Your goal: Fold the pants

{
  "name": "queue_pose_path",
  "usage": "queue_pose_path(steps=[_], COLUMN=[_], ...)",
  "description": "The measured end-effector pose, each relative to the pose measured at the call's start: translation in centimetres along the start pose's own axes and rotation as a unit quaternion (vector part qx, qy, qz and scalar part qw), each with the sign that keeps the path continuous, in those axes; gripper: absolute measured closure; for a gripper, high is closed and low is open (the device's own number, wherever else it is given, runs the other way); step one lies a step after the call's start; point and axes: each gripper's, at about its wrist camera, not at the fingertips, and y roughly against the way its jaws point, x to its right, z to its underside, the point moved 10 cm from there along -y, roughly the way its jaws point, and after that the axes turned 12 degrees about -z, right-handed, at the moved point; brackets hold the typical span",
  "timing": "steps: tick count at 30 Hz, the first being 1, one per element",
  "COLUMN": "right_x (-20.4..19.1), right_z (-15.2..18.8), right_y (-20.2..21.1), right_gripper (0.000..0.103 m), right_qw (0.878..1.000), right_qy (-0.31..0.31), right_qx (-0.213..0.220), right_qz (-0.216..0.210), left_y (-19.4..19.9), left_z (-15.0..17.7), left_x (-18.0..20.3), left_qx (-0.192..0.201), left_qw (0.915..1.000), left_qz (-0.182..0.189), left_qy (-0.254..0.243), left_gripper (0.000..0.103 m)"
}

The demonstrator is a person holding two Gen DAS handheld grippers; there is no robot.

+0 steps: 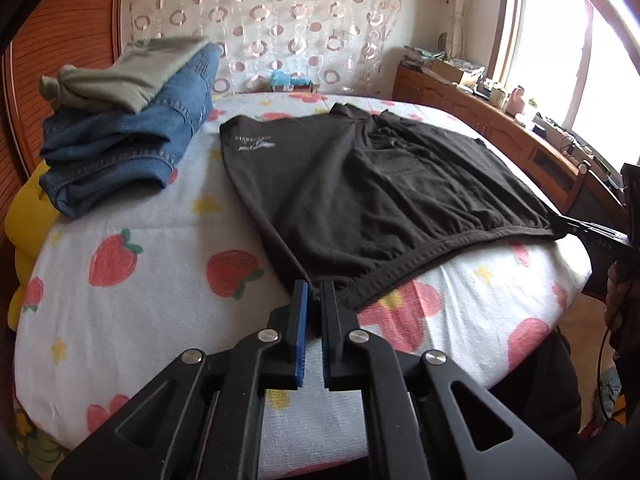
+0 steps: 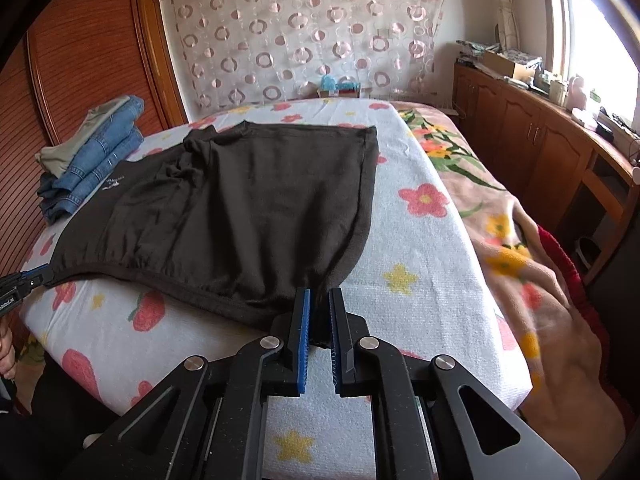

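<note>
Both claws clenched on the waistband corners, ready to fold.

The pants (image 1: 360, 184) lie flat on the bed (image 1: 132, 288), so the left claw (image 1: 314, 292) and right claw (image 2: 319, 300) each pinch a near corner, probably to lift the edge evenly; a folded pile (image 1: 120, 136) sits aside.

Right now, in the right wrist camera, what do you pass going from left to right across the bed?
Left gripper → folded blue jeans → black pants → right gripper → pink flower on the sheet → flowered blanket.
</note>
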Motion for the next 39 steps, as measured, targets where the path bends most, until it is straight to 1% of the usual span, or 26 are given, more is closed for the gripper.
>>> queue_pose_path(steps=[5,14,19,27,31,36,39], right_x=[-0.8,-2.1,-1.9,-2.5,-2.3,-1.8,-1.4], right_z=[-0.5,-0.9,-0.5,-0.3,0.1,0.7,0.5], right_y=[1.2,3.8,4.8,6.3,6.0,4.9,4.1], right_gripper=[0.095,0.095,0.095,0.095,0.095,0.095,0.083], right_qw=[1.0,0.999,0.999,0.998,0.998,0.999,0.999], right_qy=[0.014,0.032,0.037,0.049,0.051,0.044,0.037], right_qx=[0.016,0.037,0.037,0.035,0.031,0.017,0.018], right_qz=[-0.002,-0.008,-0.013,-0.012,-0.012,-0.008,-0.001], left_y=[1.7,4.8,6.2,8.2,8.5,8.0,7.5], left_z=[-1.2,-2.9,-3.2,-3.9,-4.3,-3.9,-4.0], left_x=[-0.2,-0.3,-0.7,-0.3,-0.1,0.3,0.7], left_qx=[0.021,0.052,0.058,0.078,0.083,0.076,0.072], left_qw=[0.9998,0.9986,0.9979,0.9963,0.9957,0.996,0.996], left_qz=[0.001,0.014,0.029,0.035,0.039,0.044,0.05], left_qy=[0.0,0.0,0.007,-0.005,-0.011,-0.014,-0.016], left_gripper=[0.098,0.098,0.098,0.098,0.098,0.098,0.098])
